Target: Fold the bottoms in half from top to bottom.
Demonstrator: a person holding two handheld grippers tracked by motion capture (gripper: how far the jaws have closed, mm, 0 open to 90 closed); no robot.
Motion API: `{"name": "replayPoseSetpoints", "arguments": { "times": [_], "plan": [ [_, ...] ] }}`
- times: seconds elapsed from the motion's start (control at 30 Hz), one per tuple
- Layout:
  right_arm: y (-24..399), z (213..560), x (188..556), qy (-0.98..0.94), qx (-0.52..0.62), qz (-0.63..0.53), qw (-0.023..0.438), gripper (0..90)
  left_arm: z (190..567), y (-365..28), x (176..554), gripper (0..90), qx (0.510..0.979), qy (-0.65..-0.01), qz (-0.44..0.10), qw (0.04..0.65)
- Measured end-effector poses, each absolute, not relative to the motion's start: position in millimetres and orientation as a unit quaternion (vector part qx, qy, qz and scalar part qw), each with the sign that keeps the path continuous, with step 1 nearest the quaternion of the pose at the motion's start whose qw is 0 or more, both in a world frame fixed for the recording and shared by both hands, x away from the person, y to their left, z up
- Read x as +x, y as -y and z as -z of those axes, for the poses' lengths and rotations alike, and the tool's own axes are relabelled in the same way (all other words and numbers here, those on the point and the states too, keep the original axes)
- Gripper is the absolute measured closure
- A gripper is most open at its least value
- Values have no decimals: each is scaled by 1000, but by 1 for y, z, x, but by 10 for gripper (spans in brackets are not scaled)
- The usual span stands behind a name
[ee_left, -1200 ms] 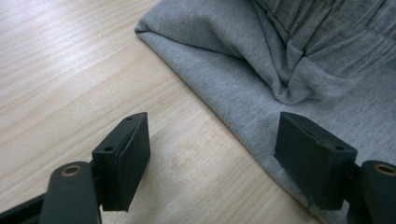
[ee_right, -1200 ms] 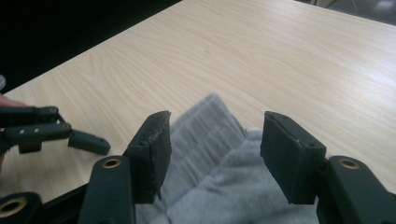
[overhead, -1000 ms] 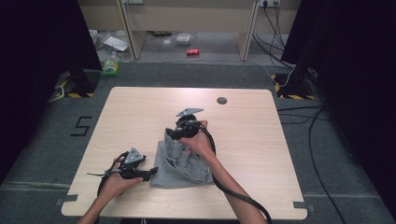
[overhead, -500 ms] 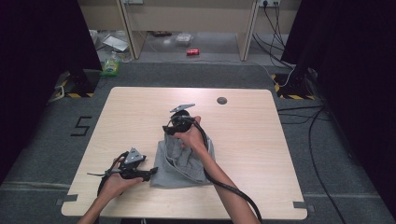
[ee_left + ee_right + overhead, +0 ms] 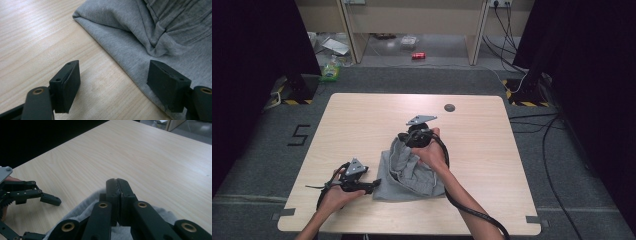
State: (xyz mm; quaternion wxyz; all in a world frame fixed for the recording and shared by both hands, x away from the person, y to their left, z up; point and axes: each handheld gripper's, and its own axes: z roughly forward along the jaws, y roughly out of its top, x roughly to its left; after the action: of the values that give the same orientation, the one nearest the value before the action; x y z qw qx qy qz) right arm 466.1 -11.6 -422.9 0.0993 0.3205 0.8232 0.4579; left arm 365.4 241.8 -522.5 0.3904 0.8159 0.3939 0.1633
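Grey jersey garment (image 5: 409, 172), soft knit with a fine rib and a gathered band, lies crumpled on the near middle of the pale wood-grain table (image 5: 362, 115). Its flat lower part spreads towards the table's near edge; the upper part is pulled up into loose folds. Long axis runs roughly from the near edge away from the person, leaning slightly right at the top. One folded corner (image 5: 77, 15) points out over bare wood.

Right gripper (image 5: 409, 137): black jointed metal with brass pivots; its jaws have just been closing and now stand pressed together on a pinch of the grey cloth at the garment's far end.

Left gripper (image 5: 113, 83): jaws wide apart, nothing clamped, held low at the garment's near left edge, one square pad (image 5: 67, 85) over wood, the other over cloth.
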Motion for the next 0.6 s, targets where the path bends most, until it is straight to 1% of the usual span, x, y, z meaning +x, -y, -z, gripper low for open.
{"name": "replayPoseSetpoints", "arguments": {
  "times": [0.13, 0.17, 0.2, 0.23, 0.33, 0.4, 0.43, 0.6],
  "plan": [
    [13, 418, 456, -821, 311, -467, 103, 900, 522, -242, 365, 255, 816, -394, -163, 390],
    [13, 416, 454, -821, 309, -470, 99, 877, 523, -242, 365, 255, 816, -394, -163, 390],
    [14, 415, 453, -817, 316, -473, 93, 817, 523, -242, 365, 255, 816, -394, -163, 390],
    [13, 414, 454, -813, 324, -475, 91, 783, 522, -242, 365, 255, 816, -394, -163, 390],
    [5, 416, 462, -813, 334, -466, 100, 674, 523, -242, 365, 255, 816, -394, -163, 390],
    [-4, 421, 468, -813, 346, -458, 91, 638, 523, -242, 365, 255, 816, -394, -163, 390],
    [-10, 426, 473, -817, 346, -451, 96, 618, 523, -242, 365, 255, 816, -394, -163, 391],
    [-32, 443, 487, -831, 354, -419, 97, 596, 523, -242, 366, 255, 816, -393, -163, 390]
  ]
}}
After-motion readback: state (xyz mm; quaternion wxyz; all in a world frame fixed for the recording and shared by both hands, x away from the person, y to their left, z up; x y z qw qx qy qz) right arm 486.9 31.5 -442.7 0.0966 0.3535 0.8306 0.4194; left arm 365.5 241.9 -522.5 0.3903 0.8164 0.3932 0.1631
